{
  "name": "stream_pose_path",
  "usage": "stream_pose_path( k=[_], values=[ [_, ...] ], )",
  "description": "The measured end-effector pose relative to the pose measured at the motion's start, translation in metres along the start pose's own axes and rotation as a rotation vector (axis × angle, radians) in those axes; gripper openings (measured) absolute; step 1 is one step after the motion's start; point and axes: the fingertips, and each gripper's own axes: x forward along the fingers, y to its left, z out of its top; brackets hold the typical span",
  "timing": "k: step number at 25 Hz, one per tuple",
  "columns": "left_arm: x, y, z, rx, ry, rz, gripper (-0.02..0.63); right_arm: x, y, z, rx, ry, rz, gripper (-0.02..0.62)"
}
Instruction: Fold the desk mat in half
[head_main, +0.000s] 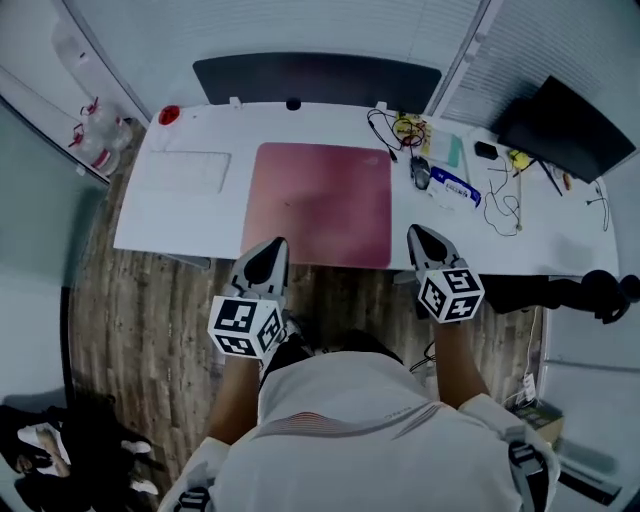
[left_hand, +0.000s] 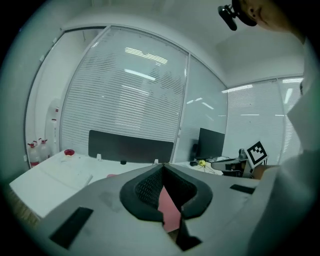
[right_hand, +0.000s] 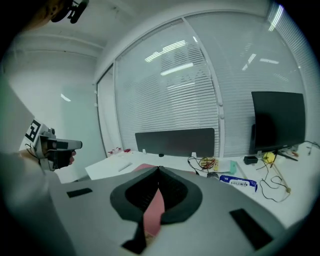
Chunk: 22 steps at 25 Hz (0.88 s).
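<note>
The pink desk mat (head_main: 320, 200) lies flat and unfolded on the white desk (head_main: 200, 215), in the middle near the front edge. My left gripper (head_main: 272, 248) hovers over the mat's front left corner, jaws shut with nothing between them. My right gripper (head_main: 418, 235) sits just off the mat's front right corner, also shut and empty. In the left gripper view the shut gripper (left_hand: 162, 166) shows a strip of the mat (left_hand: 170, 212) through the gap behind its tips. The right gripper view gives the same picture: shut gripper (right_hand: 158, 169) with the mat (right_hand: 152, 215) beyond it.
A white keyboard (head_main: 185, 170) lies left of the mat and a red object (head_main: 169, 115) sits at the back left. Right of the mat are cables (head_main: 400, 130), a mouse (head_main: 420, 172), a blue-white packet (head_main: 456, 187) and a dark monitor (head_main: 565, 130). A dark partition (head_main: 315, 80) runs along the back.
</note>
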Motion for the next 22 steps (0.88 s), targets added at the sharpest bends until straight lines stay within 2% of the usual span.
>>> stream_pose_path(
  k=[5, 10, 12, 14, 22],
  values=[
    [0.018, 0.042, -0.008, 0.014, 0.043, -0.092, 0.012, 0.018, 0.010, -0.012, 0.048, 0.035, -0.122, 0.052],
    [0.040, 0.043, -0.020, -0.009, 0.087, -0.167, 0.013, 0.014, -0.008, -0.057, 0.106, 0.168, -0.225, 0.052],
    [0.048, 0.036, -0.026, -0.013, 0.104, -0.187, 0.012, 0.017, -0.016, -0.084, 0.122, 0.248, -0.234, 0.064],
    [0.053, 0.028, -0.033, -0.014, 0.125, -0.198, 0.012, 0.023, -0.023, -0.114, 0.129, 0.326, -0.229, 0.155],
    [0.048, 0.021, -0.068, -0.044, 0.223, -0.160, 0.013, 0.058, -0.037, -0.216, 0.151, 0.553, -0.223, 0.192]
  ],
)
